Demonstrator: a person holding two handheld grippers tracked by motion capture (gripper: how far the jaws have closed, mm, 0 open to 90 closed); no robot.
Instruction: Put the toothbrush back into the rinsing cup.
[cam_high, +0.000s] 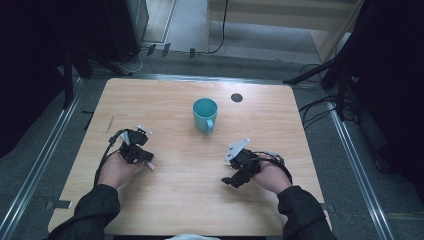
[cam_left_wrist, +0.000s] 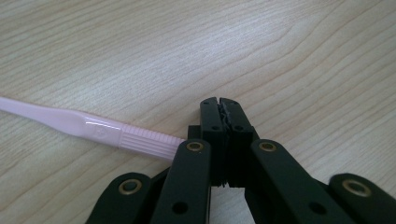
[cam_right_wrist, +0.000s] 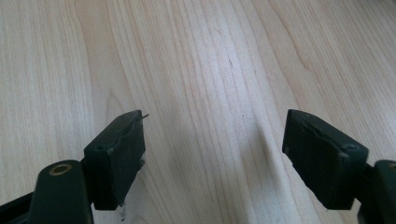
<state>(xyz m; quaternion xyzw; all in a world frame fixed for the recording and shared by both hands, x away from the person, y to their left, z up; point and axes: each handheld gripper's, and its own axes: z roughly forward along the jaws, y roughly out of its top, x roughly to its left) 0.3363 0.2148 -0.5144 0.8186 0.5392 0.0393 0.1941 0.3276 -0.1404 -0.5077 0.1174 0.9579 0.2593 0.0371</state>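
A pink toothbrush (cam_left_wrist: 100, 130) lies low over the wooden table (cam_high: 175, 200). Its ribbed handle runs in from the left and disappears behind my left gripper's jaws. My left gripper (cam_left_wrist: 219, 101) is shut, apparently on that handle. From above, the left gripper (cam_high: 146, 159) sits at the table's left, and a pink end (cam_high: 150, 166) pokes out beside it. My right gripper (cam_right_wrist: 215, 128) is open with bare wood between its fingers. It is held low at the table's right (cam_high: 233, 180). A teal mug (cam_high: 205, 114) stands upright at centre back, well apart from both grippers.
A small dark round mark (cam_high: 237, 97) sits on the table behind and to the right of the mug. Metal rails (cam_high: 350, 150) and cables run along the floor around the table. Dark stands flank both back corners.
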